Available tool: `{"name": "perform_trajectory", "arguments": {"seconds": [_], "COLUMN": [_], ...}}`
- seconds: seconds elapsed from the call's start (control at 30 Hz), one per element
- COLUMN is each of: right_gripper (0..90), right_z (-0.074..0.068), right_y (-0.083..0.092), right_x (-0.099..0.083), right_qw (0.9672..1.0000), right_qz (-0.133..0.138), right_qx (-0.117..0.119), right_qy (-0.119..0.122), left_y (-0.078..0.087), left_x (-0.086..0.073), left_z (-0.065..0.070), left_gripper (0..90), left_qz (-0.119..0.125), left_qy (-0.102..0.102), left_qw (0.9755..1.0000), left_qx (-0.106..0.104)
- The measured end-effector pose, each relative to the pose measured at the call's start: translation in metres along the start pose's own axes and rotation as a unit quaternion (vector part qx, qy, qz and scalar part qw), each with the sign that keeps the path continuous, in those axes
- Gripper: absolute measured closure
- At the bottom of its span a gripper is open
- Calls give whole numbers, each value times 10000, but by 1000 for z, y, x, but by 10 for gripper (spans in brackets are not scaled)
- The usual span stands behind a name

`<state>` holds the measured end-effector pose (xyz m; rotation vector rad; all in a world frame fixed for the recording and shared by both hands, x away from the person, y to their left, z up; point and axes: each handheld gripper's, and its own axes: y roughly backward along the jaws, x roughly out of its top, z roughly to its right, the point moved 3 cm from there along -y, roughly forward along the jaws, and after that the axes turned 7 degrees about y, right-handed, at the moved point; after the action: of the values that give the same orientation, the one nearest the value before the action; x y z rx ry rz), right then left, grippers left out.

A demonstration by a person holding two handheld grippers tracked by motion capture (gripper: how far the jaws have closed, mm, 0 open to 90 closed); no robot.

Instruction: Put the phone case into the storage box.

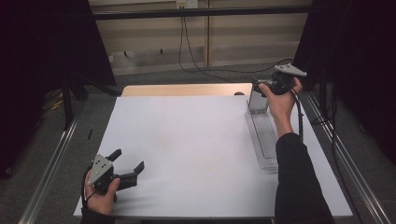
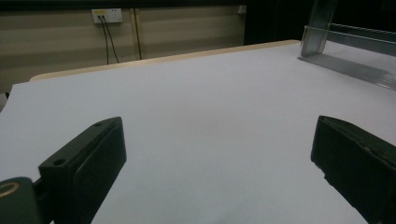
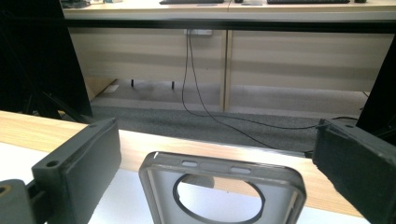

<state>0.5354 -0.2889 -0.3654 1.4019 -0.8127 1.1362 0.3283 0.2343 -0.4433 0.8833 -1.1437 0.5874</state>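
The phone case [image 3: 223,196] stands upright at the far end of a clear stand [image 1: 264,135], at the right side of the high view. In the right gripper view it sits low in the middle of the frame, between the two black jaws. It is grey with a big round hole in it.

The right gripper [image 1: 260,86] hangs just over the top of the case. Its jaws are spread wide and touch nothing. The left gripper [image 1: 127,164] is in the lower left of the high view, far from the case. Its jaws are spread wide too, with nothing in them.

What could go wrong? The case looks thin and stands on its edge. If a jaw bumps it on the way down, it may tip over or slide off the stand. If the jaws close on the rim alone, it may slip out. The stand is clear and hard to see, so a jaw could knock it too.

The white table [image 1: 187,140] is bare in the middle. A black cable [image 3: 201,93] hangs on the wall behind. Nothing blocks the way to the case.
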Motion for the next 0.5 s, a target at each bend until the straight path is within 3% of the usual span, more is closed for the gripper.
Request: {"name": "perform_trajectory", "arguments": {"seconds": [0.17,0.5], "right_gripper": [3,0], "right_z": [3,7], "right_y": [6,19], "right_x": [2,4], "right_qw": [10000,10000], "right_qz": [-33,48], "right_qx": [17,-16], "right_qy": [-47,9], "left_y": [-1,-1], "left_x": [0,-1], "left_z": [-3,-4], "left_gripper": [33,33], "left_qz": [27,-1], "left_qy": [105,84], "left_qw": [9999,9999], "left_qx": [115,140]}}
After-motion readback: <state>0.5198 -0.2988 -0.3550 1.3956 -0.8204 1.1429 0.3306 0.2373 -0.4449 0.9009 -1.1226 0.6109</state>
